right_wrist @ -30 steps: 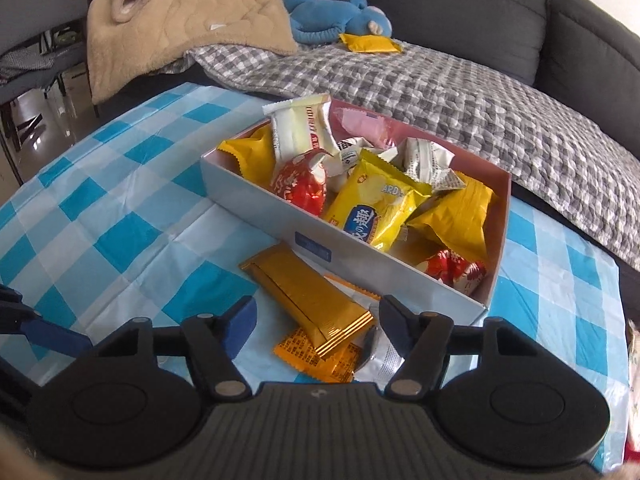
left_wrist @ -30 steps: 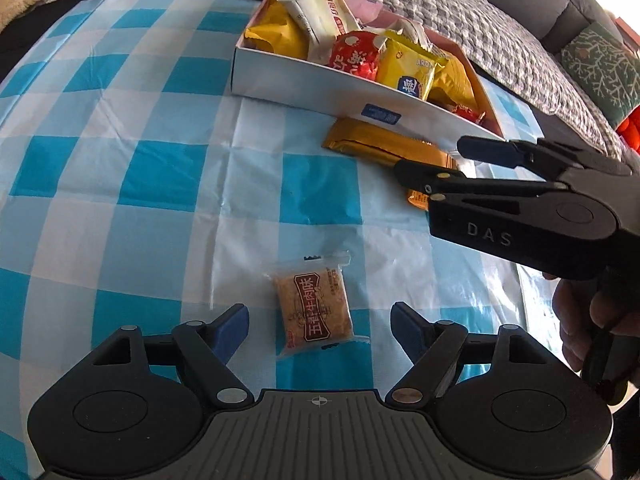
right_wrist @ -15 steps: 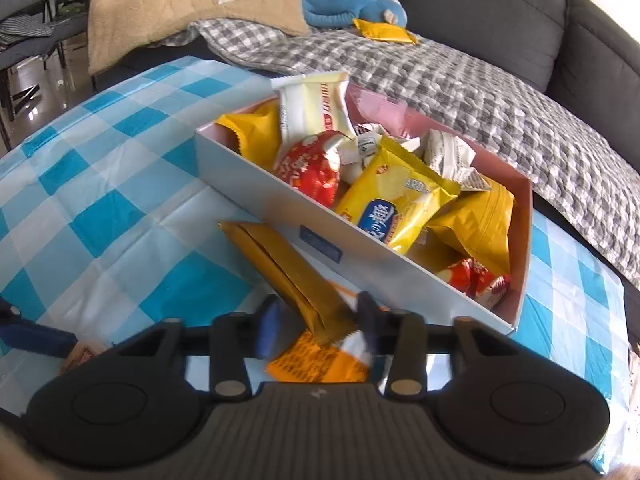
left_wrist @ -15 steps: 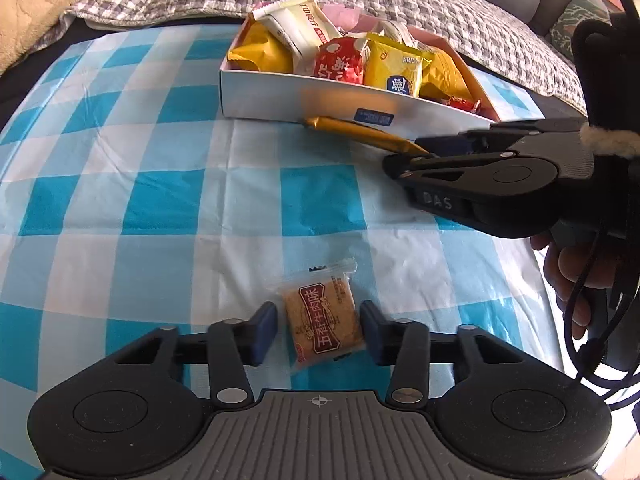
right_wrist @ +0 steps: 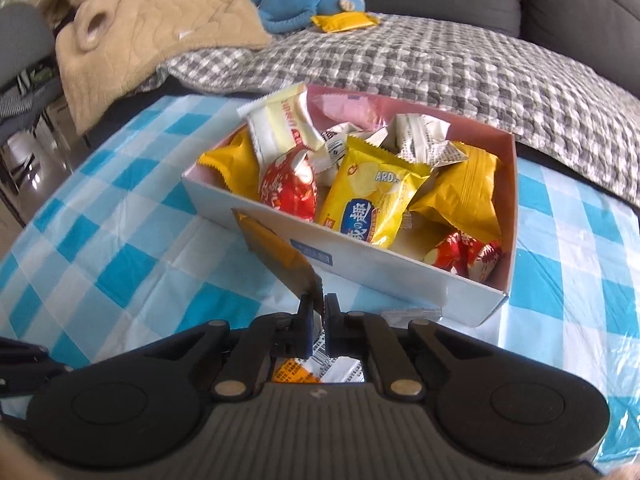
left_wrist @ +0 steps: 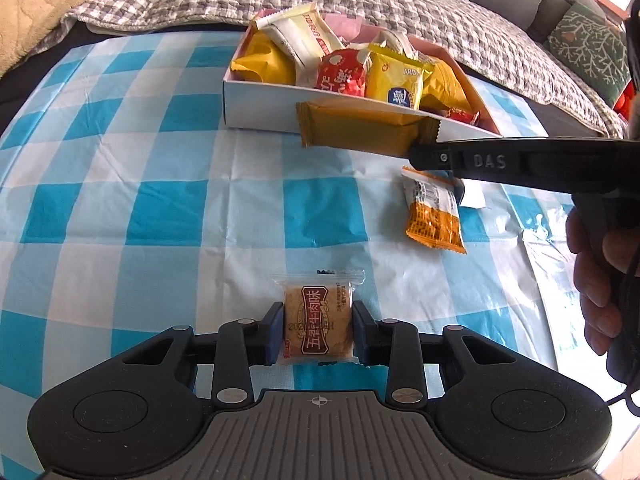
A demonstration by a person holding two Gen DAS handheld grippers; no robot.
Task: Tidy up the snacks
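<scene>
A clear-wrapped square biscuit (left_wrist: 318,320) lies on the blue-checked tablecloth (left_wrist: 160,208). My left gripper (left_wrist: 318,334) has it between its blue pads, which touch both sides as the jaws are closing. My right gripper (right_wrist: 316,320) is shut on the crimped end of a long gold snack bar (right_wrist: 280,256). It holds the bar lifted off the cloth, in front of the white box (right_wrist: 360,276). In the left wrist view the gold bar (left_wrist: 360,130) sticks out leftward from the right gripper (left_wrist: 424,152). The box (left_wrist: 260,108) holds several yellow, red and white snack packs.
An orange packet (left_wrist: 434,216) lies on the cloth under the right gripper, and a small white sachet (right_wrist: 412,314) sits by the box's front wall. A hand (left_wrist: 600,272) holds the right gripper. Behind the table is a sofa with a checked blanket (right_wrist: 440,64) and a blue plush toy (right_wrist: 304,4).
The left jaws have closed in from wide apart onto the biscuit. The right jaws have shut on the gold bar and lifted it off the orange packet.
</scene>
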